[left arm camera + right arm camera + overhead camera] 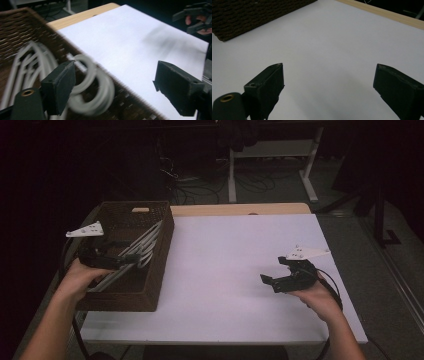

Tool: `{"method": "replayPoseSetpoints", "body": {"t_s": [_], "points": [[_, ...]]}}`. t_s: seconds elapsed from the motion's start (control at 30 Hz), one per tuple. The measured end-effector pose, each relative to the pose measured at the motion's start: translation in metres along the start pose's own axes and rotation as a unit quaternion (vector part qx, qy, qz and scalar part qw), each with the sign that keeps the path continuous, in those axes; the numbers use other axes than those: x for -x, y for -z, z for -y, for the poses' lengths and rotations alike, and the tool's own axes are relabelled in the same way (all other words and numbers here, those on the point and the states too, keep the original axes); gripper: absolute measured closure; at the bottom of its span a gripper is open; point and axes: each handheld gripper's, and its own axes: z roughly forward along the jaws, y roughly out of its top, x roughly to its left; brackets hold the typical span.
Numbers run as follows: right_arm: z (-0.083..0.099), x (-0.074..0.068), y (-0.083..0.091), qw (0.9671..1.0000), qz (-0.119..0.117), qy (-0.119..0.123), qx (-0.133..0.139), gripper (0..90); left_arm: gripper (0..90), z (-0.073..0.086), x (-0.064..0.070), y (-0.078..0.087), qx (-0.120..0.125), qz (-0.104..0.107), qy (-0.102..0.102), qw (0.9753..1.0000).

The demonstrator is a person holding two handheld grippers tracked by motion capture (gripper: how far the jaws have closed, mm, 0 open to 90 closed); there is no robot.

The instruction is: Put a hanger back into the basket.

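A dark woven basket point(161, 265) stands on the left side of the white table point(235, 265). Several white hangers point(145, 244) lie slanted inside it. My left gripper point(134, 259) hovers over the basket, open. In the left gripper view the hangers' curled hooks point(93, 82) rest at the basket's rim point(15, 30), just beside the near jaw of the left gripper point(113, 75), and nothing is clamped. My right gripper point(274, 271) hangs open above the bare table at the right, empty. In the right gripper view the right gripper point(328, 75) has only the white tabletop point(337, 37) between its jaws.
The basket's outer wall point(249, 17) is far off from the right gripper. A wooden strip point(240, 209) runs along the table's far edge. Beyond it stand a white desk frame point(310, 165) and floor cables point(250, 182). The right gripper point(186, 22) appears across the table in the left gripper view.
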Motion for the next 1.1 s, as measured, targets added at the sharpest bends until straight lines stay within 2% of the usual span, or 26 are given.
{"method": "replayPoseSetpoints", "body": {"t_s": [0.17,0.3,0.43,0.7,1.1], "points": [[-0.005,-0.003,0.006,0.9999,-0.008,0.005,0.005,8.3,9.7,-0.002,0.021,-0.015,0.021,0.021,-0.012,0.9995],[-0.008,-0.005,0.01,0.9998,-0.012,0.011,0.008,7.4,5.7,-0.002,0.037,-0.028,0.019,0.037,-0.026,0.9988],[-0.012,-0.006,0.012,0.9997,-0.017,0.015,0.007,5.7,1.7,-0.002,0.046,-0.037,0.012,0.048,-0.038,0.9981],[-0.017,-0.007,0.014,0.9995,-0.02,0.022,0.01,4.8,0.0,0.004,0.047,-0.043,0.006,0.059,-0.034,0.9977],[-0.017,-0.007,0.013,0.9994,-0.022,0.024,0.011,4.4,0.0,0.005,0.05,-0.043,0.007,0.061,-0.037,0.9974]]}}
